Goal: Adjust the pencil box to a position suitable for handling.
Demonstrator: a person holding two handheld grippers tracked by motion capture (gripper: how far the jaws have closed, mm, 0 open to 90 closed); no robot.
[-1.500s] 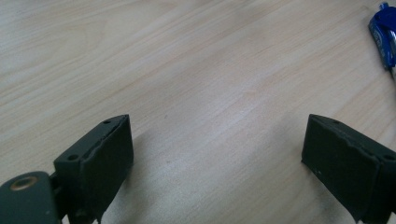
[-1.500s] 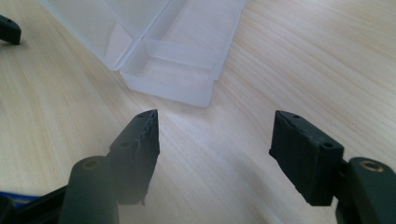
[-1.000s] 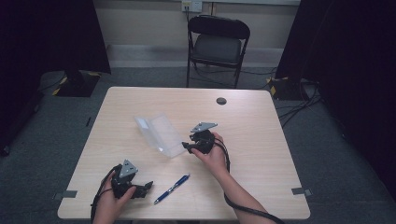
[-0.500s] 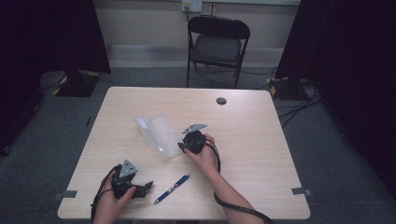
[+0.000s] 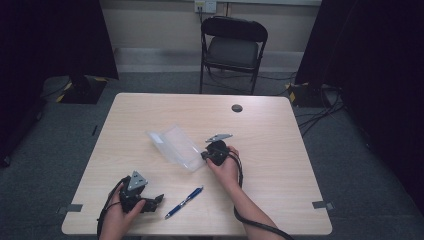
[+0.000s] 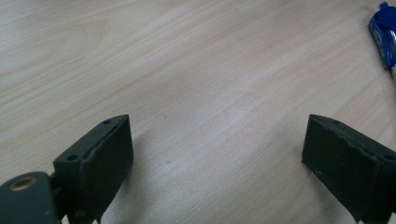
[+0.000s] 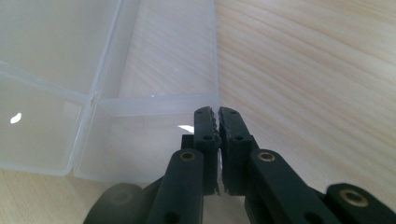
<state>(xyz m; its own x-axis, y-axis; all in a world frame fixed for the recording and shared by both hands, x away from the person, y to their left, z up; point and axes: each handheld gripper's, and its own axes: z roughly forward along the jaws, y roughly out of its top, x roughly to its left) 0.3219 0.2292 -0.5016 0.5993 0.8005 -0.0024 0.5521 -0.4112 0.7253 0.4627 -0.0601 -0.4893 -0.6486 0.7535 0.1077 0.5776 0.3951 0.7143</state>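
While the right hand sits near the middle of the table [image 5: 280, 150] in the high view, its right gripper [image 5: 209, 155] is right up against the near-right edge of the clear plastic case [image 5: 175, 146], which lies open and flat on the wood. Down at the near-left corner, the left gripper [image 5: 156, 200] rests on the tabletop, pointing toward the blue pen [image 5: 184, 202] lying just beside it, not touching as far as I can see. A black folding chair [image 5: 234, 47] stands past the far edge. Over to the left gripper view: left gripper [image 6: 217, 158] has its jaws spread wide with nothing but bare wood between them, and the pen [image 6: 383, 32] pokes in at the top right corner. Right gripper view: the right gripper [image 7: 217, 116] has just been closing and its jaws are now pinched together on the thin side wall of the case [image 7: 60, 70], at the corner of the nearer half, with the hinge line running off to the left.
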